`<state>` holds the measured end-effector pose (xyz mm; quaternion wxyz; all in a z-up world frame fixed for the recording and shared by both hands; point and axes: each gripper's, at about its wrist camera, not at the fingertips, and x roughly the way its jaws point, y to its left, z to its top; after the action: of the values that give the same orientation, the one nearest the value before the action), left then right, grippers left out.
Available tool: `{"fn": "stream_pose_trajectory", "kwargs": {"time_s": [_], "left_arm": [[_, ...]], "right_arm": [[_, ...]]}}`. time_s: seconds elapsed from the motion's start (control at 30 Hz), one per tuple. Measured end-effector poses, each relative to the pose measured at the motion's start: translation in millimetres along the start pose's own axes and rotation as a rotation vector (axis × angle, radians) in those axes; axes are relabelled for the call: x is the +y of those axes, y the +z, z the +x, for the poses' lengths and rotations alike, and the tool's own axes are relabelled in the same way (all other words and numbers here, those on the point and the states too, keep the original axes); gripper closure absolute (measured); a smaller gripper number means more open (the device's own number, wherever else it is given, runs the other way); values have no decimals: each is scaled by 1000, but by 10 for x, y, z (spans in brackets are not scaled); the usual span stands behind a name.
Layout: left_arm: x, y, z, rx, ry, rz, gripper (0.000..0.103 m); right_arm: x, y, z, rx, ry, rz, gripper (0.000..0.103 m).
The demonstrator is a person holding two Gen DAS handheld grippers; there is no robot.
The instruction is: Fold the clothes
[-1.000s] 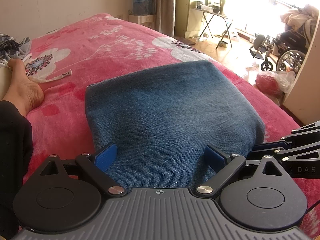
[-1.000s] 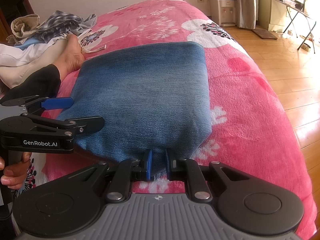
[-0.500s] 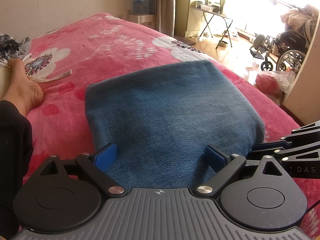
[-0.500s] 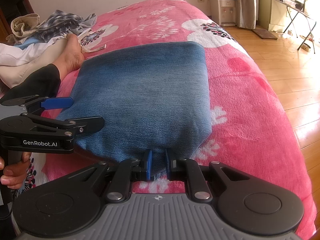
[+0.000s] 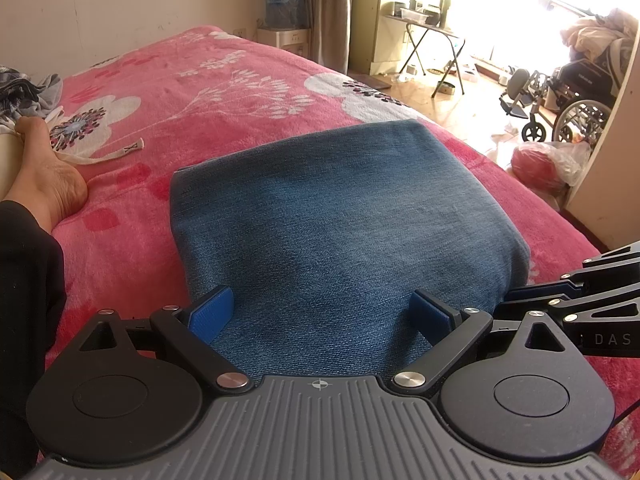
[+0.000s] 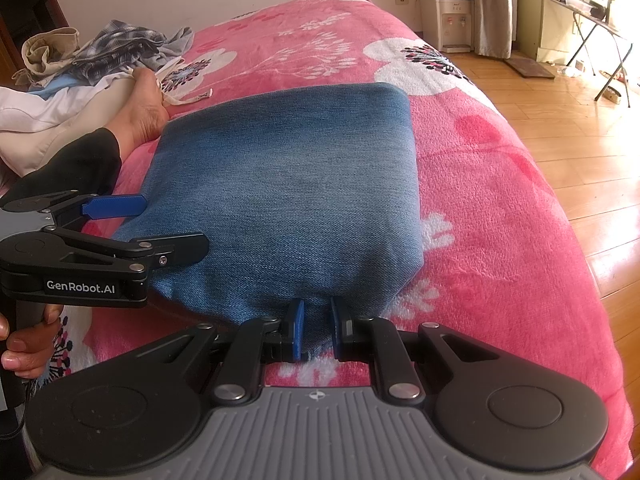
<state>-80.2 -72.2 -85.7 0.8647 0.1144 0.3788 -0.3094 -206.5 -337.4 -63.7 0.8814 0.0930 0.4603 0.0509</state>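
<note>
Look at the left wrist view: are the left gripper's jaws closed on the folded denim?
No, the left gripper stands wide open, its blue pads far apart over the folded denim without pinching it.

Folded blue denim jeans (image 5: 332, 216) lie on a pink blanket (image 5: 168, 92) patterned with white flowers. Far left, a grey plaid shirt (image 6: 128, 46).

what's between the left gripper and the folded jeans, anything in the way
Nothing visible. The left gripper hangs open right over the near part of the folded jeans, bare denim between its pads. The right gripper is already shut on the jeans' near edge, off to one side, and the person's foot lies clear on the blanket.
</note>
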Motion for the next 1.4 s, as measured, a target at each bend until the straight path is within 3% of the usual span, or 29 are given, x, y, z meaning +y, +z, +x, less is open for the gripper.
{"fn": "stream_pose_trajectory", "kwargs": {"time_s": [1.4], "left_arm": [[-7,49,13,28,3,-8,6]], "right_arm": [[7,1,-10,1,-1,2,87]]}}
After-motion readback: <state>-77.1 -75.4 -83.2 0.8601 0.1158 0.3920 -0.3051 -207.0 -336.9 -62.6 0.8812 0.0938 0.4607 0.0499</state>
